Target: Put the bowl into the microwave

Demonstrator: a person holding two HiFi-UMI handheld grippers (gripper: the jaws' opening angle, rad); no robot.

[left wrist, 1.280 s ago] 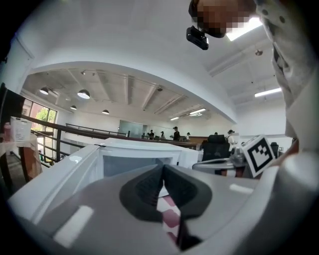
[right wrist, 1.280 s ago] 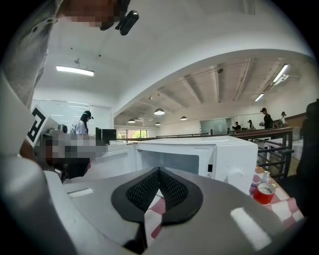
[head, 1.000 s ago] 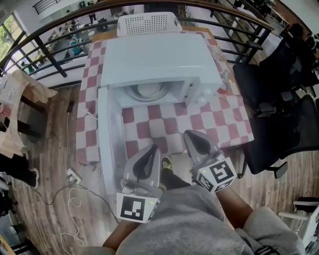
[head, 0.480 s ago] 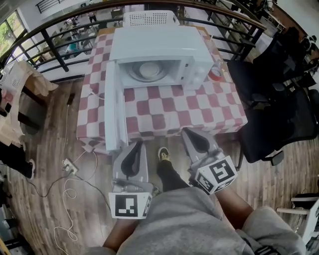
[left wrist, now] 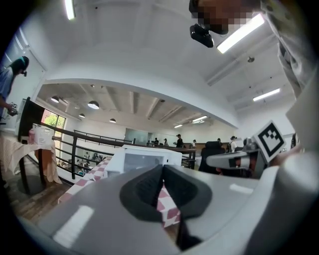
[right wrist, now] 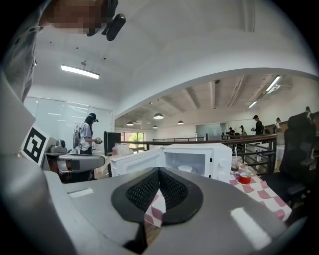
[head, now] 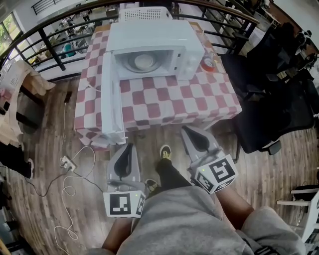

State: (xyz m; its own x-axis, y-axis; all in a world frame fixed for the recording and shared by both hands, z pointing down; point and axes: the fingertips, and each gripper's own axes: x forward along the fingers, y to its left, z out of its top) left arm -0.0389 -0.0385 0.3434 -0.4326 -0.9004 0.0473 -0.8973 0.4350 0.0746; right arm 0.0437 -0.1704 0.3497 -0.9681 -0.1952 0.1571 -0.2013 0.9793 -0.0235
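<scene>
A white microwave (head: 149,42) stands on the red-and-white checked table (head: 174,102), and its door (head: 110,97) is swung open to the left. Inside it, a white bowl (head: 143,61) rests on the turntable; the right gripper view also shows the bowl (right wrist: 185,169) in the cavity. Both grippers are held low over the wooden floor, short of the table's front edge. My left gripper (head: 129,146) is shut with nothing in it. To its right, my right gripper (head: 188,130) is also shut and empty. Each gripper view shows its dark pads pressed together.
A red cup (head: 208,63) sits to the right of the microwave. Behind the microwave is a white basket (head: 144,12). Black office chairs (head: 269,89) crowd the table's right side. A power strip and cable (head: 67,162) lie on the floor at the left. A railing (head: 50,47) runs behind.
The view has pulled back from the table. Both grippers, earlier over the tablecloth's front edge, now hang over the floor farther from the microwave. The jaws stayed shut.
</scene>
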